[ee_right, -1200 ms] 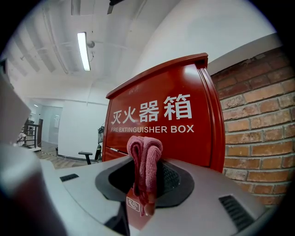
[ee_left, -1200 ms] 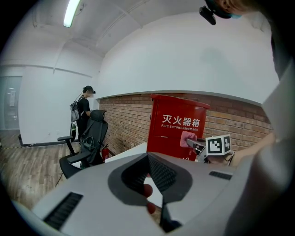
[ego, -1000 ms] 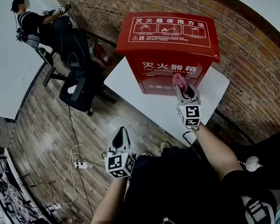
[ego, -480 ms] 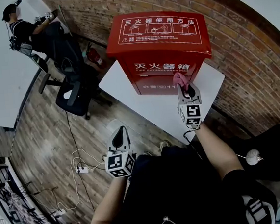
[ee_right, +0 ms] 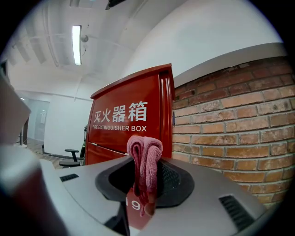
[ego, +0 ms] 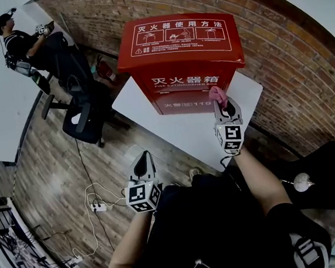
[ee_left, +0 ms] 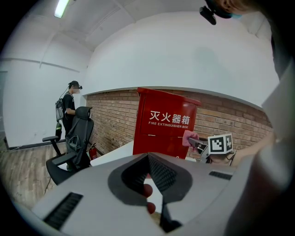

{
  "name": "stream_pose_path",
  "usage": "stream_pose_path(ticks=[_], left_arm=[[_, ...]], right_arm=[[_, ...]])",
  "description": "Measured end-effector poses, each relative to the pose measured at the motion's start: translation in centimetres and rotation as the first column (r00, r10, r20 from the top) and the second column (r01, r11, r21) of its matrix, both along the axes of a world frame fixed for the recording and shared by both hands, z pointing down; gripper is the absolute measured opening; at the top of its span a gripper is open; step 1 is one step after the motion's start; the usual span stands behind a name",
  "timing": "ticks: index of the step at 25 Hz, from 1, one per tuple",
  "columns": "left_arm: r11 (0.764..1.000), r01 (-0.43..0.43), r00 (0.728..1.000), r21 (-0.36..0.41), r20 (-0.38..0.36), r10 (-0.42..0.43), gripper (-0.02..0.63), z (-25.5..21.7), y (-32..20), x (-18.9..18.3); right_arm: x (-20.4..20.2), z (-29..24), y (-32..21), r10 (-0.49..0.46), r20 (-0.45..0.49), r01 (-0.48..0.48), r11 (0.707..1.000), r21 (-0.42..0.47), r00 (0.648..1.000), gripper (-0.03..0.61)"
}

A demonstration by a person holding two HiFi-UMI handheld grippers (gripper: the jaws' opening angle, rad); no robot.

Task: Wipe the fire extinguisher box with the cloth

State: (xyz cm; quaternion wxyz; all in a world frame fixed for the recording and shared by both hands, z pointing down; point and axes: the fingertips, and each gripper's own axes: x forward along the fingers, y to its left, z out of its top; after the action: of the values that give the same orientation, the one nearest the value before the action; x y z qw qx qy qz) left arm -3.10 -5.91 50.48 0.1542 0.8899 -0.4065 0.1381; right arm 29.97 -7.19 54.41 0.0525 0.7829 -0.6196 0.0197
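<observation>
Red fire extinguisher box [ego: 182,70] carrying white print. Sloping lid [ego: 180,38] showing heading "灭火器使用方法" above row of pictogram panels; smaller print there too fine for reading. Front showing large "灭火器箱" with "FIRE EXTINGUISHER BOX" beneath. Lower door showing fainter line of characters ending "119"; in right gripper view only "19" showing, below pink cloth [ee_right: 145,161]. Black-and-white square markers, no lettering, showing on cubes of left hand-held gripper [ego: 144,156] and right hand-held gripper [ego: 220,100].

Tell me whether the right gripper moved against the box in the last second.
Yes. The right gripper, holding the cloth, has slid rightward along the fire extinguisher box front, toward its right edge.
</observation>
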Motion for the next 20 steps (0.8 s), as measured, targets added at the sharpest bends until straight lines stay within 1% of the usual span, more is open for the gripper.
stream_pose_path(ticks=[5,10,20], left_arm=[[1.0,-0.016,1.0,-0.004,0.001,0.016,0.028,0.2,-0.1,0.6],[1.0,-0.024,1.0,-0.007,-0.001,0.024,0.028,0.3,-0.2,1.1],[1.0,-0.007,1.0,-0.009,0.004,0.007,0.028,0.4,-0.7,0.5]], right_arm=[[1.2,0.0,0.8,0.026,-0.009,-0.026,1.0,-0.002,1.0,0.111],[2.0,-0.2,1.4,0.038,-0.051,-0.038,0.999,-0.005,0.998,0.11],[2.6,-0.1,2.0,0.057,-0.069,-0.057,0.998,0.007,0.996,0.11]])
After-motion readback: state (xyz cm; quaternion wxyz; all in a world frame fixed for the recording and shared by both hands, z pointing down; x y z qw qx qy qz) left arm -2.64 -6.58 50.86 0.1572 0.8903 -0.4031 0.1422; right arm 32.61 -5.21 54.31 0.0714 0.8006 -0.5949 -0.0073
